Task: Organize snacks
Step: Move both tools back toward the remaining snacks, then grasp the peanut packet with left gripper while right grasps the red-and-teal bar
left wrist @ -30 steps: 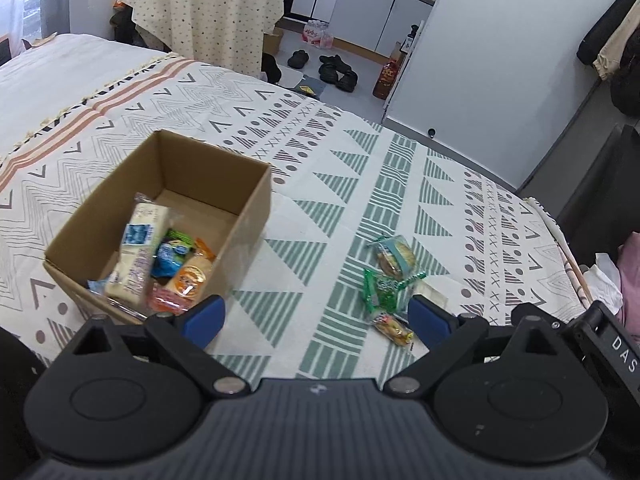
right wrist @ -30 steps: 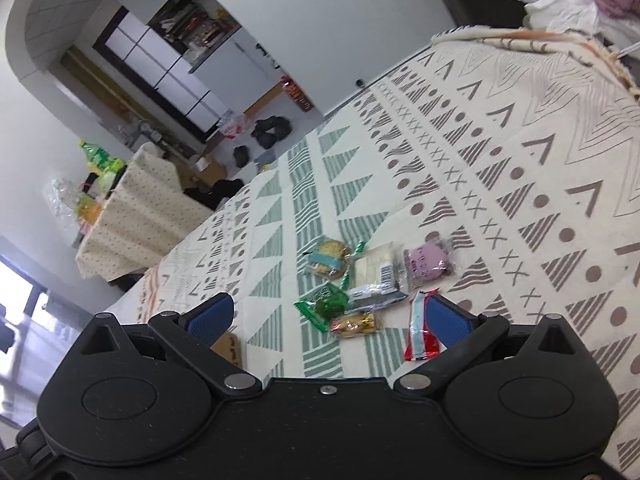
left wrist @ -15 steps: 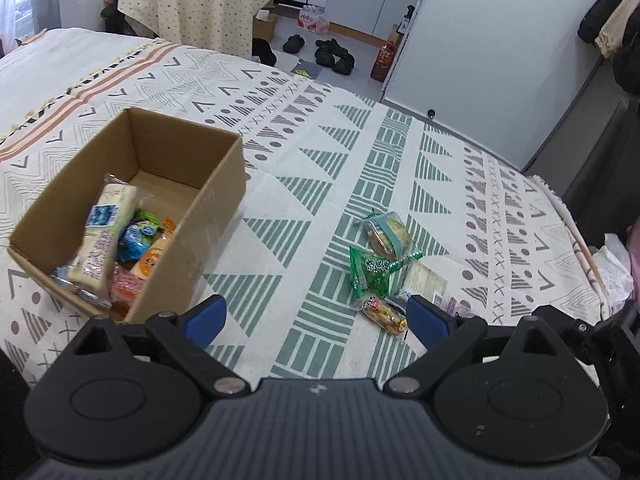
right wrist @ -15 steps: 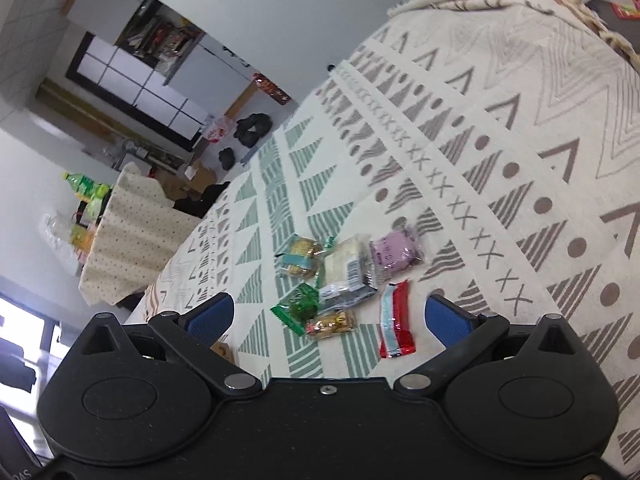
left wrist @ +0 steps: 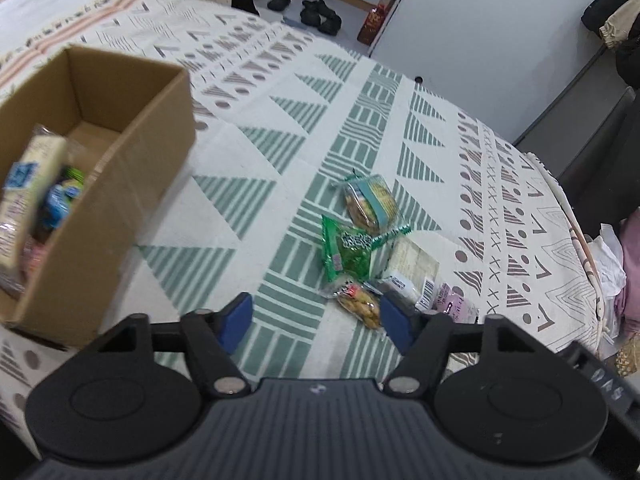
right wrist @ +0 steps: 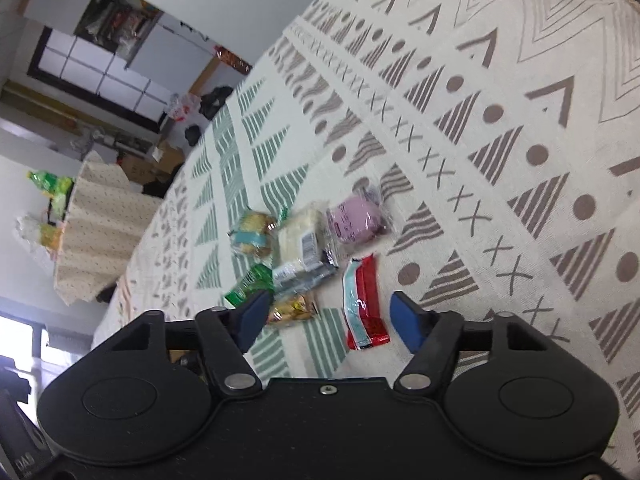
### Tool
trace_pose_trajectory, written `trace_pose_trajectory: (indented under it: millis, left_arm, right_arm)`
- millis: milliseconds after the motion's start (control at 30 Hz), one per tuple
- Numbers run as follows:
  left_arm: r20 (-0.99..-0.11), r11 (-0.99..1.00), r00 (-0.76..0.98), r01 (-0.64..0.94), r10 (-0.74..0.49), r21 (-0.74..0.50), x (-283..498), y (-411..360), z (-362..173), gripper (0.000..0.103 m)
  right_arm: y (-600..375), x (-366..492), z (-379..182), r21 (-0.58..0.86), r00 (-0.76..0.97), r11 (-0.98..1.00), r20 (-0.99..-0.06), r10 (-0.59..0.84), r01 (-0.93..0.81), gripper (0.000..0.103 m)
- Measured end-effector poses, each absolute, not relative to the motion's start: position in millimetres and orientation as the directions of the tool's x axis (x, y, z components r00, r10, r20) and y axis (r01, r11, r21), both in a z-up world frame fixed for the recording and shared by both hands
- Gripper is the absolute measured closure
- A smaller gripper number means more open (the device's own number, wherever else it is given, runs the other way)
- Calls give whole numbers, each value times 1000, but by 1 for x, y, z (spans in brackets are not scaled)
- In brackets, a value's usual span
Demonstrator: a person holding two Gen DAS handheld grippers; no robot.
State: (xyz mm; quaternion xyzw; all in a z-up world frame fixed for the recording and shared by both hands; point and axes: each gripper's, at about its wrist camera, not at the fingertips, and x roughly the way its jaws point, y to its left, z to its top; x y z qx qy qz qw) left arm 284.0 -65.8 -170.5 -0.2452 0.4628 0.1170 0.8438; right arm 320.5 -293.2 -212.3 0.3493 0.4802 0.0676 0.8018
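Observation:
A cardboard box point(left wrist: 120, 184) with several snack packs inside stands on the patterned bedspread at the left of the left wrist view. To its right lies a cluster of snacks: a cookie pack with a blue band point(left wrist: 370, 204), a green packet point(left wrist: 346, 252), a white wrapped cake point(left wrist: 410, 270), a small golden pack point(left wrist: 360, 306) and a purple pack point(left wrist: 456, 304). My left gripper point(left wrist: 316, 316) is open, hovering just short of the golden pack. My right gripper point(right wrist: 328, 314) is open above the red bar point(right wrist: 362, 306), with the golden pack point(right wrist: 290, 308) by its left finger.
The bedspread point(left wrist: 280, 128) ends at the right point(left wrist: 580, 248), where clothes are piled. Beyond the bed are shoes on the floor point(left wrist: 316, 12), a white wall panel point(left wrist: 480, 32) and a draped table point(right wrist: 96, 236).
Both grippers have moved closer to the snack cluster, which now looks larger. The box has slid toward the left edge of the left wrist view. Both grippers' fingers stand narrower apart than before.

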Motion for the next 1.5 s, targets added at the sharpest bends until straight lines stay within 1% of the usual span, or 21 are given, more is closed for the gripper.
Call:
trace_pose_trajectory:
  millis: [67, 233, 267, 333, 400, 467, 500, 667, 967, 1000, 1067, 1167, 1233, 1300, 1367, 1500]
  left_arm:
    - [-840, 845, 541, -424, -51, -325, 289, -67, -177, 45]
    - [-829, 827, 549, -416, -102, -377, 301, -69, -189, 57]
    - [-830, 822, 547, -418, -112, -387, 304, -69, -192, 59]
    - [-832, 817, 539, -418, -129, -398, 309, -71, -197, 61]
    - [-834, 813, 533, -418, -142, -406, 314, -71, -201, 63]
    - [-834, 808, 531, -419, -151, -413, 318, -72, -205, 63]
    - [-836, 807, 527, -421, -154, -414, 321, -72, -207, 63]
    - [-847, 800, 504, -433, -167, -416, 331, -76, -220, 63]
    - [-857, 832, 503, -425, -111, -356, 338, -87, -228, 63]
    - [-858, 834, 502, -421, -111, -355, 338, -87, -228, 64]
    - [-865, 838, 491, -424, -106, -344, 336, -85, -228, 77]
    - [-869, 839, 483, -425, -107, -340, 330, -81, -228, 85]
    - [-870, 837, 481, -429, -107, -340, 326, -78, -226, 87]
    - [-868, 832, 485, -433, -109, -346, 321, -75, -222, 87]
    - [-862, 833, 496, -431, -102, -346, 315, -72, -217, 87]
    - [-846, 840, 525, -416, -91, -349, 307, -68, -200, 87]
  right_arm:
    - [-291, 325, -218, 616, 519, 756, -731, 443, 223, 44]
    - [-283, 336, -232, 586, 486, 781, -758, 435, 215, 54]
    - [-281, 338, -234, 579, 477, 788, -764, 434, 210, 57]
    - [-275, 341, -240, 562, 467, 803, -774, 427, 199, 59]
    - [-272, 343, -245, 544, 456, 815, -787, 414, 198, 64]
    - [-270, 345, -247, 528, 458, 828, -793, 402, 189, 78]
    - [-271, 346, -248, 519, 459, 833, -798, 391, 191, 81]
    - [-275, 346, -247, 517, 476, 830, -795, 375, 210, 81]
    - [-273, 346, -245, 481, 481, 851, -809, 339, 209, 80]
    - [-272, 347, -245, 480, 479, 852, -809, 339, 207, 80]
    - [-271, 348, -244, 476, 477, 855, -812, 337, 205, 79]
    - [-265, 349, -243, 452, 472, 875, -818, 328, 175, 75]
    - [-261, 350, -242, 442, 471, 882, -820, 325, 162, 75]
    - [-259, 351, -243, 437, 471, 886, -821, 323, 153, 75]
    - [-258, 351, -242, 428, 473, 892, -822, 317, 146, 81]
    - [-257, 347, -236, 441, 488, 886, -810, 325, 141, 82]
